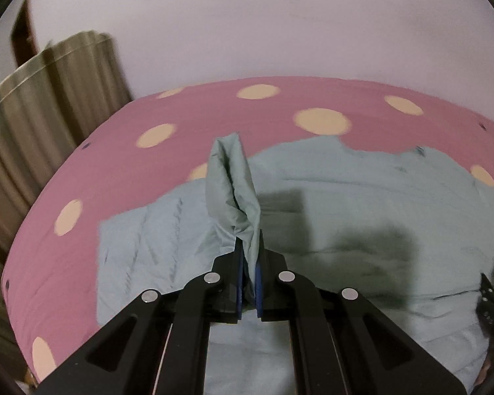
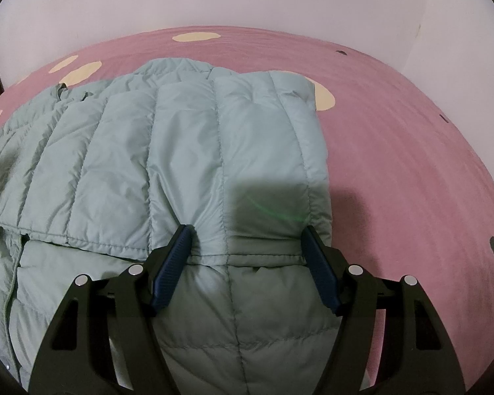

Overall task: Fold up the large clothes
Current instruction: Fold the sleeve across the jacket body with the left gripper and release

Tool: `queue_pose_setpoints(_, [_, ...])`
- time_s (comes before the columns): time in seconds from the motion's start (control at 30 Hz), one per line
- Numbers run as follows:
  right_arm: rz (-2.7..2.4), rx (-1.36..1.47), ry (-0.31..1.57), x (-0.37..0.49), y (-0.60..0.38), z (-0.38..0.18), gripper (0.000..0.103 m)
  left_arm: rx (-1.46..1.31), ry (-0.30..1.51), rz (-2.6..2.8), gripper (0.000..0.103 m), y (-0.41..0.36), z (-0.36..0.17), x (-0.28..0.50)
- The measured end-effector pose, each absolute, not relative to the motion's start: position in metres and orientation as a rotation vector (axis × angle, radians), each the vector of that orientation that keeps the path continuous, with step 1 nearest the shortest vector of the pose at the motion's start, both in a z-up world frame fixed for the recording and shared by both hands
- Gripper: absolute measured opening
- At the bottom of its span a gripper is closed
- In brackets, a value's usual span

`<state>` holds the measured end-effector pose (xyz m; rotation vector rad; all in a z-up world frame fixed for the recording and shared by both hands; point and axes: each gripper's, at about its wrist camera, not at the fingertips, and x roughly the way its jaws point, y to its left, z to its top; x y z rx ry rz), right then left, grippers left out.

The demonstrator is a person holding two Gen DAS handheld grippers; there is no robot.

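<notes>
1. A pale green quilted puffer jacket point(image 1: 362, 204) lies spread across a bed under a pink bedspread point(image 1: 115, 171) with cream dots, a striped curtain point(image 1: 49, 98) hanging at the far left of the left wrist view
2. The left gripper point(image 1: 249, 263) is clenched on a bunched fold of the jacket's edge, and the pinched cloth stands up in a soft peak above the blue pads point(image 1: 259, 276)
3. The right gripper point(image 2: 245, 263) hangs released over the jacket point(image 2: 187, 151), its jaws spread wide to either side of a stitched hem, with nothing clamped between them
4. By the look of it the garment is light, puffy and limp; its smooth shell seems likely to slide, so a thick seam, hem or cuff looks a surer hold than a single thin layer
5. Only the left wrist view shows the lifted fold, the curtain and a dark piece of the other gripper at the right edge
6. Only the right wrist view shows the quilted channels clearly, a folded-over panel lying across the body, and bare bedspread point(image 2: 411, 164) to the right of the jacket
</notes>
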<state>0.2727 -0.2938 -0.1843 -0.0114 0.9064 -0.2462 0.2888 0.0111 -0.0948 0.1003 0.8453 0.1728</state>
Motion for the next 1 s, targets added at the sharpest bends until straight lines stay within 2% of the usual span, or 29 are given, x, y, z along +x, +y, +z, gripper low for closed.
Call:
queue_pose_setpoints(0.5, [-0.244, 0.007, 0.905, 0.273, -0.294, -0.185, 0.069, 0.200, 0.887, -0.036, 0.005, -0.138, -0.125, 0.315])
queue_pose_setpoints(1.0, [-0.245, 0.003, 0.904, 0.273, -0.296, -0.185, 0.069, 0.205, 0.918, -0.186, 0.005, -0.181, -0.137, 0.299])
